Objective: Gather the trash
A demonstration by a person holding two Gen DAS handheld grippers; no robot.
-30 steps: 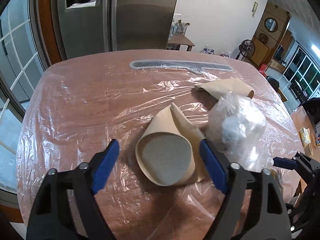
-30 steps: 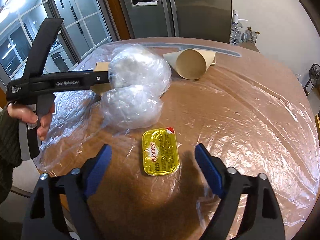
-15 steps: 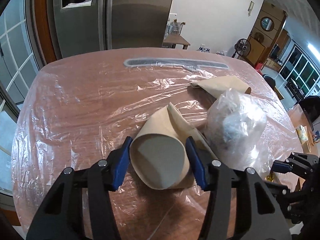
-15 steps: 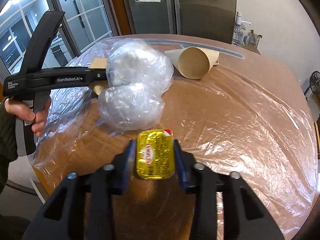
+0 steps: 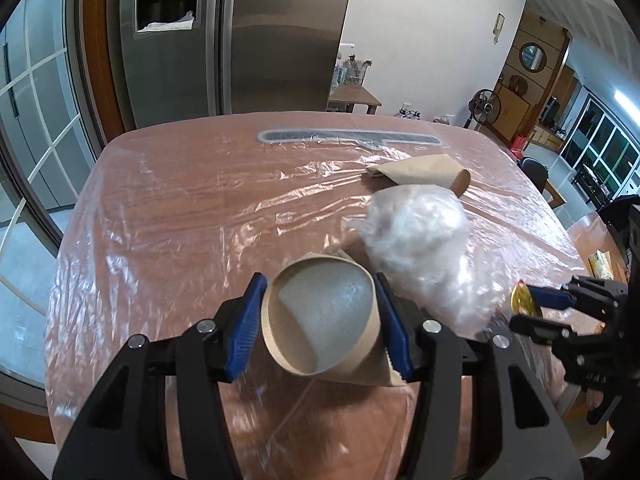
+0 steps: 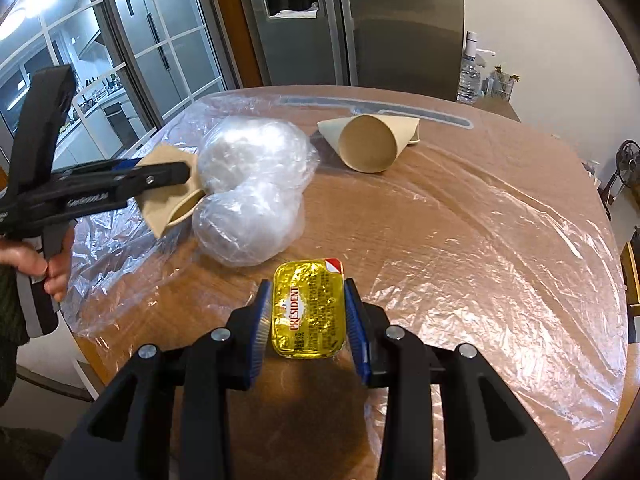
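Brown paper cone [image 5: 320, 322] is clamped by the left claw [image 5: 320, 330]; the gold butter packet [image 6: 308, 308] is pinched by the right claw [image 6: 308, 326].

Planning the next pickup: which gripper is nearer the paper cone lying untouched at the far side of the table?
Left, probably, though both are far. The left gripper holds another cone; the right gripper, on the butter packet, sits farther from the far cone.

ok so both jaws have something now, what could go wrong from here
1. The left gripper squeezes the paper cone across its open mouth; the thin paper could crumple and slip out.
2. The clear plastic bag sits against that cone, so lifting may drag it along.
3. The right gripper pinches the butter packet only by its side edges; the foil tub might buckle or pop free.
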